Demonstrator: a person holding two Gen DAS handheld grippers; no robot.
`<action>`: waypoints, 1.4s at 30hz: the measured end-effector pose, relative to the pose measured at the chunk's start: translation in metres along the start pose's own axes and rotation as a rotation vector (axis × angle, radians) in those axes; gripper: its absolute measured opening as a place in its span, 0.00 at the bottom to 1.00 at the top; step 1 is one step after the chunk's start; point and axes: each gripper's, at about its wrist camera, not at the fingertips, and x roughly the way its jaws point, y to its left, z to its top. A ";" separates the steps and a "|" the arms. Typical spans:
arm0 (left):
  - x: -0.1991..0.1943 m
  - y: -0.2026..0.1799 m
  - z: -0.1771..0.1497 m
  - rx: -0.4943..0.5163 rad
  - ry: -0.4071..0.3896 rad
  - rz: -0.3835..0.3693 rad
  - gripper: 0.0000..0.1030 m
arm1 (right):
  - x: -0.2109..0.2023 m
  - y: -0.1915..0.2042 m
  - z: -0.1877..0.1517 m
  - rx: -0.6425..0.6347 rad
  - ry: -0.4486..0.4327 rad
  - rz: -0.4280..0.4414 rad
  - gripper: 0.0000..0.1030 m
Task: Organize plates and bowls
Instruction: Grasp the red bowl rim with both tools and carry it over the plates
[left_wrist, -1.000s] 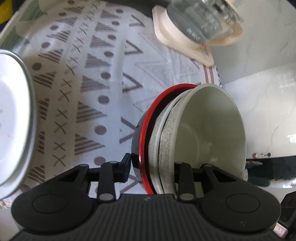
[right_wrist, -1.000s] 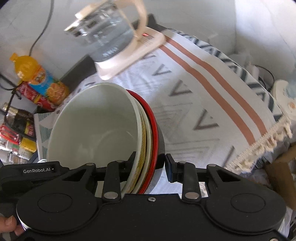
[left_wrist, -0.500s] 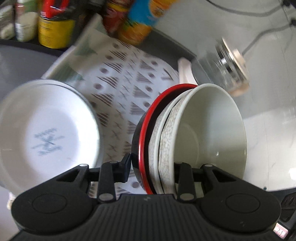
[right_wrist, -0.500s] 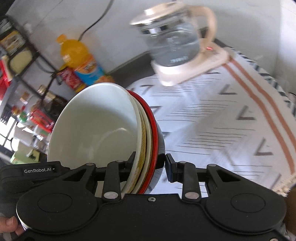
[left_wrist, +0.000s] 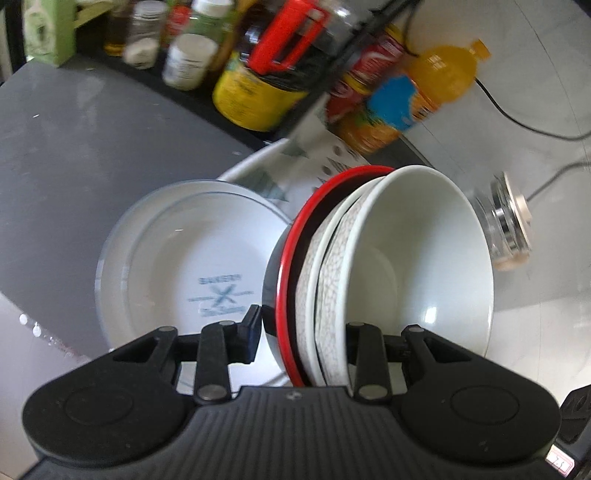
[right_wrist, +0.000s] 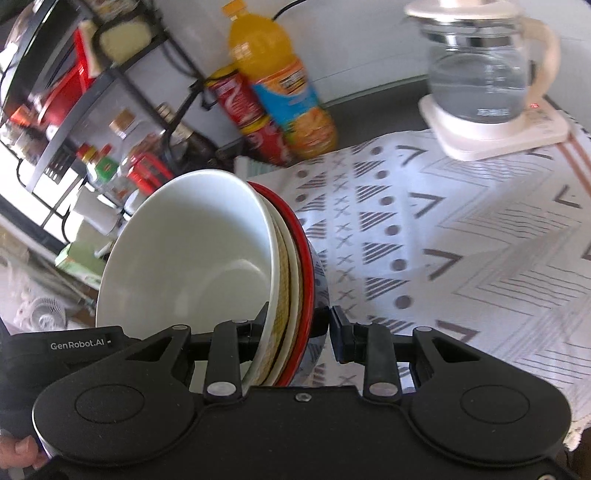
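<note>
Both my tools, left tool (left_wrist: 301, 338) and right tool (right_wrist: 293, 328), pinch the nested bowls (left_wrist: 388, 280); I should keep them level, lowering beside the plates (left_wrist: 192, 266) left of my left tool.

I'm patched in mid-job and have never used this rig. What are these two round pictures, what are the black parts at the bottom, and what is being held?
Each picture comes from a fisheye camera on a hand-held gripper, looking forward along its two fingers. The black parts are the left gripper and the right gripper. Both are shut on one stack of bowls, from opposite sides of its rim: a white bowl innermost, crackle-patterned ones, a red-rimmed one outermost. In the left view, white plates sit below the stack. In the right view, a patterned cloth carries a glass kettle; an orange drink bottle stands behind.
</note>
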 end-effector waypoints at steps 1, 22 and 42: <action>-0.002 0.006 0.000 -0.014 -0.003 0.004 0.31 | 0.003 0.005 -0.001 -0.009 0.009 0.003 0.29; 0.005 0.064 0.016 -0.127 0.002 0.064 0.31 | 0.053 0.041 -0.013 -0.055 0.141 0.017 0.29; 0.026 0.077 0.023 -0.126 0.051 0.080 0.31 | 0.073 0.034 -0.020 -0.033 0.190 -0.014 0.29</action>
